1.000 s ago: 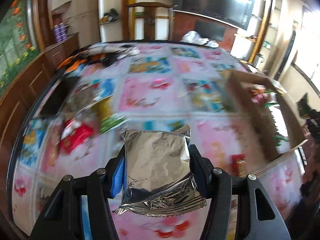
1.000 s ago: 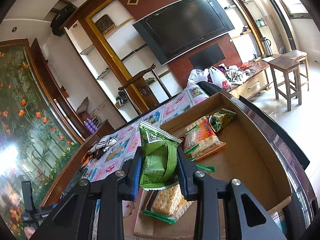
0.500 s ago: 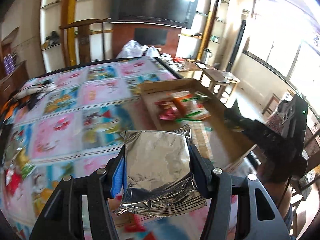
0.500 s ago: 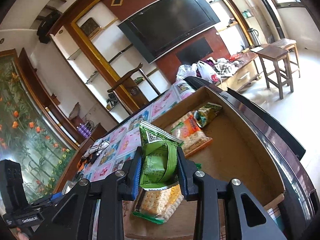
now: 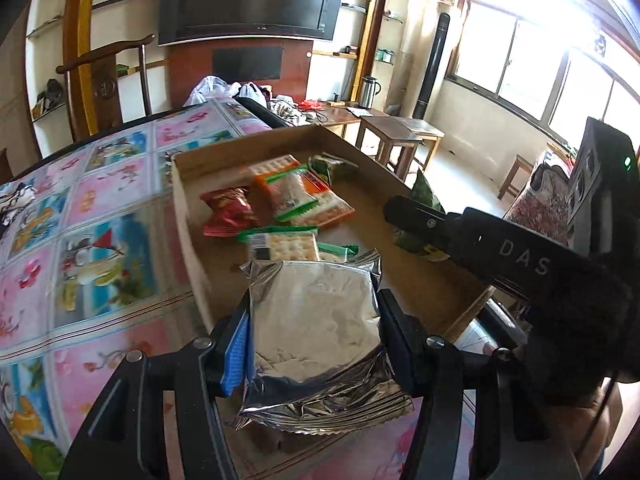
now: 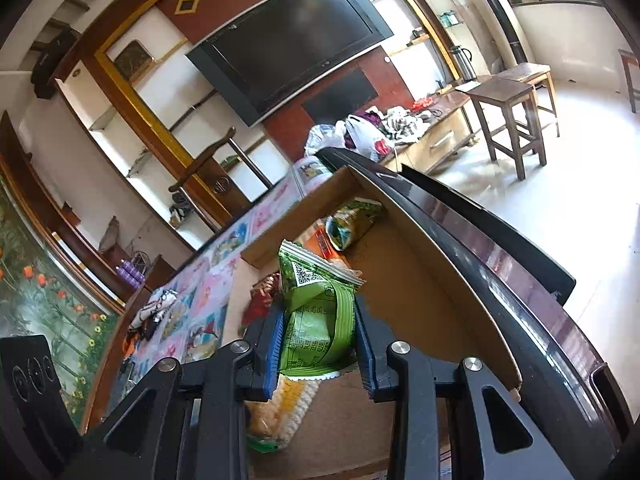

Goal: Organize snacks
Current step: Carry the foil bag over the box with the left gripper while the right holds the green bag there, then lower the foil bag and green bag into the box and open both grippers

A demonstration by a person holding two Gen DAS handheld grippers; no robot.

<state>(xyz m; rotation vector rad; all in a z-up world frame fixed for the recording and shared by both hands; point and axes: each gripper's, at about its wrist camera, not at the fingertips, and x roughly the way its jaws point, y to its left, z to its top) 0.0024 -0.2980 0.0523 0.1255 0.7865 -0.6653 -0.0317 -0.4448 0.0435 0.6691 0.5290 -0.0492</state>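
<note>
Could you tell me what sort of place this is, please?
Most likely a home living room: a large TV on a shelved wooden wall unit, a table with a floral cover, and wooden stools on the floor.

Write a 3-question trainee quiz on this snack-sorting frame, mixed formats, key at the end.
1. True or false: the left gripper is shut on a silver foil packet.
2. Multiple choice: the right gripper holds
A) a red packet
B) a green snack packet
C) nothing
3. Fill in: the red snack packet and the cracker packs already lie inside the ____.

Key:
1. True. The packet sits clamped between both fingers.
2. B. The right gripper hovers over the box with it.
3. cardboard box.
</note>
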